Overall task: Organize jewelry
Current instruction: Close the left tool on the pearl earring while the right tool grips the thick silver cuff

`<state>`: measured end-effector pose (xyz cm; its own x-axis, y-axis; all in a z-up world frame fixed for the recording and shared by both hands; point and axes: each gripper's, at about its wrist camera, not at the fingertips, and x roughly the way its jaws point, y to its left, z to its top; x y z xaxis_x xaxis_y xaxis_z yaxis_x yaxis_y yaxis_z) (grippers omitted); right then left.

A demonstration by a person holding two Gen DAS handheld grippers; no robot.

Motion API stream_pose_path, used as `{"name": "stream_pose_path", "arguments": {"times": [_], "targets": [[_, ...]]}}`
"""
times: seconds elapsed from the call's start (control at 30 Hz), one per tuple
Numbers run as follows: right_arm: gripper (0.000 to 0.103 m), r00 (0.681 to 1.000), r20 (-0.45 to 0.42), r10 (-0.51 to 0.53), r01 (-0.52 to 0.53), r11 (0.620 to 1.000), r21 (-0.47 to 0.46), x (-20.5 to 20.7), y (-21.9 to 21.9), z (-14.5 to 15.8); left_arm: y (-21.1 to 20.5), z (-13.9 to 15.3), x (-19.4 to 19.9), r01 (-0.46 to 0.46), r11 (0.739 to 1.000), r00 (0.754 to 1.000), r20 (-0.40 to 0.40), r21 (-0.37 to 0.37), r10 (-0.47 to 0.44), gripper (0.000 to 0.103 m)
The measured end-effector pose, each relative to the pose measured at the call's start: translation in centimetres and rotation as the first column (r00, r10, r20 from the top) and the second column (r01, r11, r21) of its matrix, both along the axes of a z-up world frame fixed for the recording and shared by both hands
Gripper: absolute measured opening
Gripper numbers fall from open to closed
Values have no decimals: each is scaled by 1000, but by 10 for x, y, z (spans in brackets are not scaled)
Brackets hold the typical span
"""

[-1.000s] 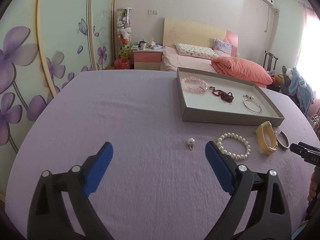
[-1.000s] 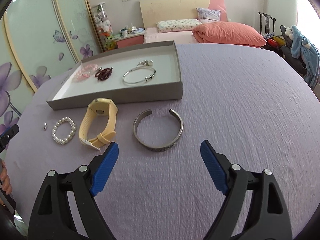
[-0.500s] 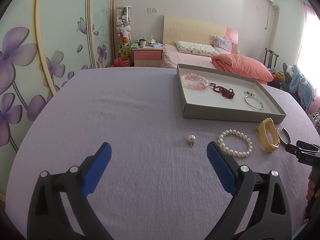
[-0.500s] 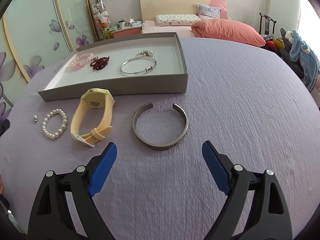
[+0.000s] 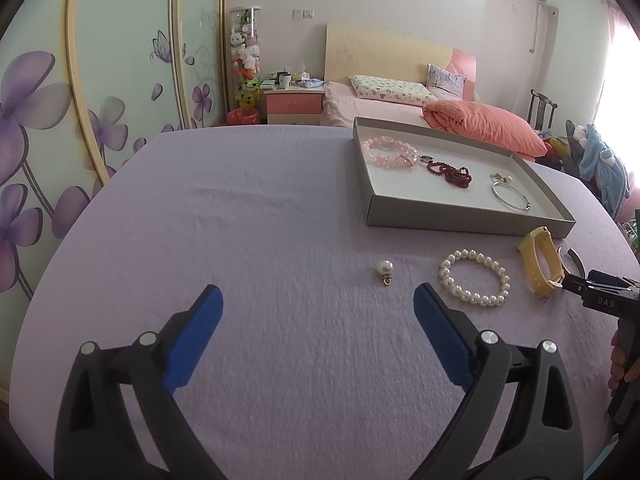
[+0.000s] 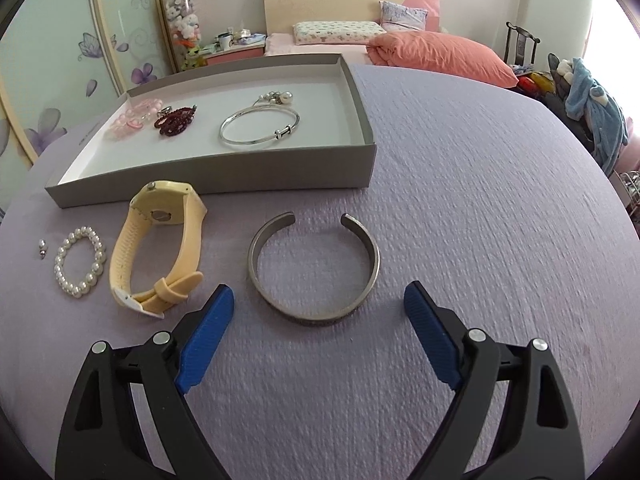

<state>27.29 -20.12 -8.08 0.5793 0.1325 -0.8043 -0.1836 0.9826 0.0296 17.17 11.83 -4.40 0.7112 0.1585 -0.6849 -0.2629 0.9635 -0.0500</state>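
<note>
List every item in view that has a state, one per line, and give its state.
Tray: lidless, partly filled.
Cuff: flat on cloth, outside tray.
Watch: strap buckled, on its side.
Pearl bracelet: flat, outside tray.
Left gripper: open, empty.
Right gripper: open, empty.

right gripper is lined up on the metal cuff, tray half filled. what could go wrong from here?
1. The silver cuff lies flat on the purple cloth; the right gripper, jaws open, may pinch cloth or slide off the thin band.
2. The yellow watch sits close beside the cuff and could get knocked.
3. The loose pearl pendant is tiny and could easily roll or be missed.
</note>
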Motion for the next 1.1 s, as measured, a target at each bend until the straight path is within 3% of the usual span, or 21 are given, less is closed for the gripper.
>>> {"name": "stream_pose_path", "arguments": {"times": [0.27,0.5,0.57,0.7,1.0,1.1], "targets": [[87,1000,8,-17,17,1000,0,9,4,1,-4,-6,3,13,1000,1000,-13,-5,-13,96],[77,1000,20,-24,24,1000,3,11,6,3,-9,-10,6,20,1000,1000,-23,-2,-21,96],[69,1000,26,-17,17,1000,7,11,6,4,-12,-10,8,24,1000,999,-26,0,-24,96],[69,1000,26,-1,0,1000,21,10,4,4,-17,-12,11,34,999,999,-34,3,-34,96],[69,997,76,-24,12,989,150,3,-13,13,-29,-16,27,41,999,998,-56,20,-40,95],[69,994,105,-39,15,976,216,1,-19,17,-32,-19,39,32,999,996,-81,15,-31,83]]}}
